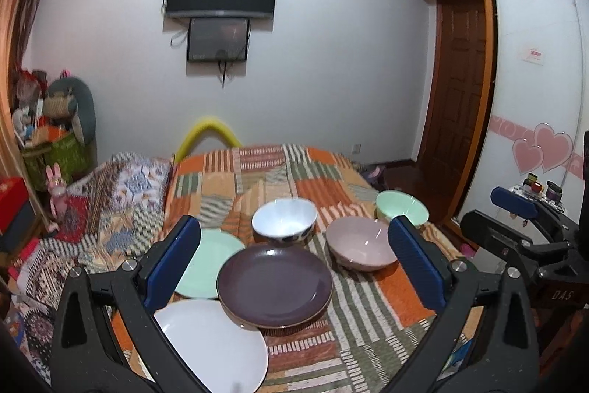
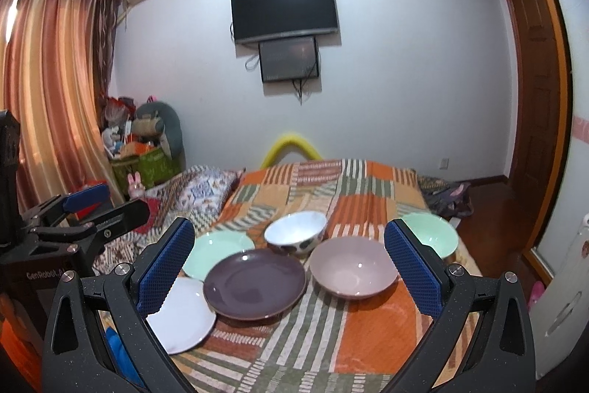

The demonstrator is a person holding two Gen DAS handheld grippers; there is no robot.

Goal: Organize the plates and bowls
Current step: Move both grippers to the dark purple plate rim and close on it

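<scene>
On the patchwork bed cover lie three plates and three bowls. A dark purple plate overlaps a mint green plate and a white plate. Behind stand a white bowl, a pink bowl and a mint green bowl. My left gripper is open and empty above the plates. My right gripper is open and empty, and also shows at the right of the left wrist view.
The bed is covered by an orange and green patchwork blanket, with a patterned quilt at its left. Toys and boxes stand at the far left. A wardrobe and door are at the right.
</scene>
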